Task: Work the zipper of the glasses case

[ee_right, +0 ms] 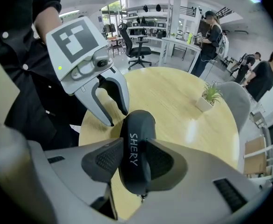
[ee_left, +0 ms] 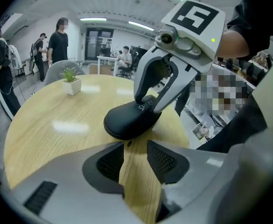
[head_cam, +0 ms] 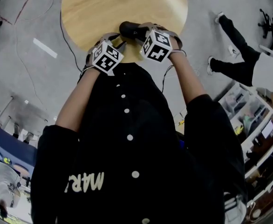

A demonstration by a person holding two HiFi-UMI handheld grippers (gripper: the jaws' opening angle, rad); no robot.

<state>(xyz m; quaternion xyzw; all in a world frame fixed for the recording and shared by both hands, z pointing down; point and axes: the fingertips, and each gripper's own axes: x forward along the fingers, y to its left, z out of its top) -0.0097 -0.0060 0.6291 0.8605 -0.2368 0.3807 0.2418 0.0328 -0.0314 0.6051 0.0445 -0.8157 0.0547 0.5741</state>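
Case: black oval zip-up glasses case [ee_right: 135, 157] with white "SHERY" lettering, lying flat at the near edge of the round pale wooden table [head_cam: 94, 8].
Tab: small dark piece [ee_left: 129, 143] hanging at the case end nearest the left gripper; too small to tell what it is.
Right gripper [ee_right: 134, 146]: over the table's near edge, closed across the width of the case, one ribbed pad pressed against each long side.
Left gripper [ee_left: 135, 146]: also at the table's near edge, jaws spread with only bare wood between the pads, tips just short of the case end and not touching it.
Arms: both bare forearms reaching from black sleeves over the table's near edge, with a marker cube on each gripper.
Plant: small green plant in a white square pot [ee_left: 71, 80], well apart from the case, toward the table's far side.
Chair: grey chair back [ee_right: 239, 97] just beyond the table's far edge, behind the plant.
Room: office desks and several standing people well beyond the table.
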